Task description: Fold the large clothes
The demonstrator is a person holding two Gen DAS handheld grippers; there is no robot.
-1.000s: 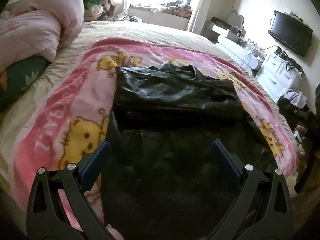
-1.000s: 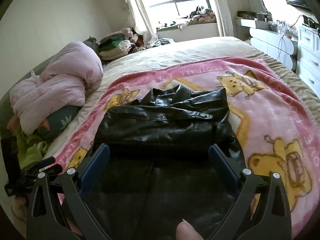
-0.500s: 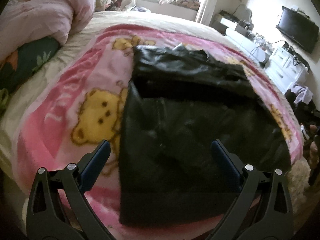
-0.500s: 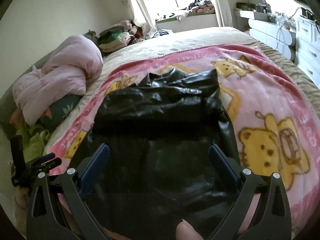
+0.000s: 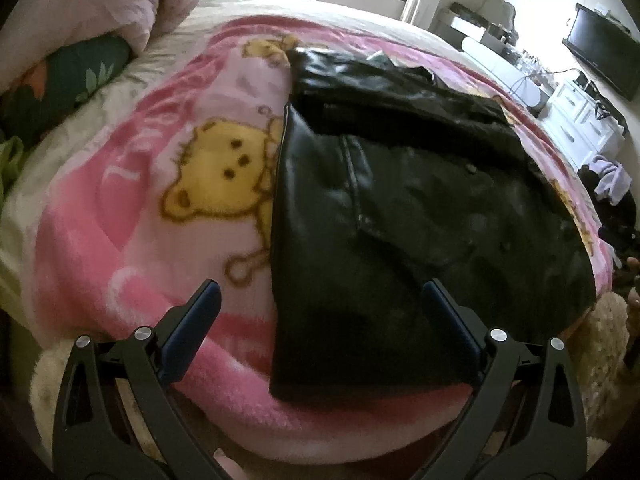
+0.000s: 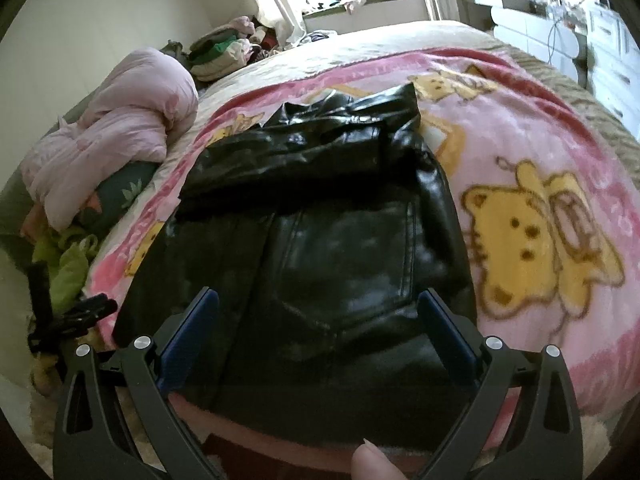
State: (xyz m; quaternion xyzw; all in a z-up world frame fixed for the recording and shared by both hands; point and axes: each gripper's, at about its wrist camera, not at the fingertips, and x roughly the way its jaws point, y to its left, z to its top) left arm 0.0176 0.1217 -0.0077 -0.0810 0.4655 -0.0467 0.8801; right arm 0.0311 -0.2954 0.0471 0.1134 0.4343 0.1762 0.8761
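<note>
A black leather jacket (image 5: 400, 208) lies on a pink bear-print blanket (image 5: 132, 208) on the bed, its far part folded over itself. It also shows in the right wrist view (image 6: 328, 248). My left gripper (image 5: 320, 304) is open and empty, just above the jacket's near left corner at the blanket's front edge. My right gripper (image 6: 320, 308) is open and empty, over the jacket's near hem. Neither touches the jacket.
A rolled pink duvet (image 6: 120, 128) and a dark floral pillow (image 5: 60, 84) lie at the bed's left. White drawers (image 5: 580, 128) and a TV (image 5: 604, 56) stand at the right. Clothes are piled by the window (image 6: 224, 52). The left gripper's handle (image 6: 68, 320) shows at left.
Both grippers have drawn back toward the bed's front edge and lowered, so the jacket's near hem now shows. The left gripper has shifted left. Both stayed open.
</note>
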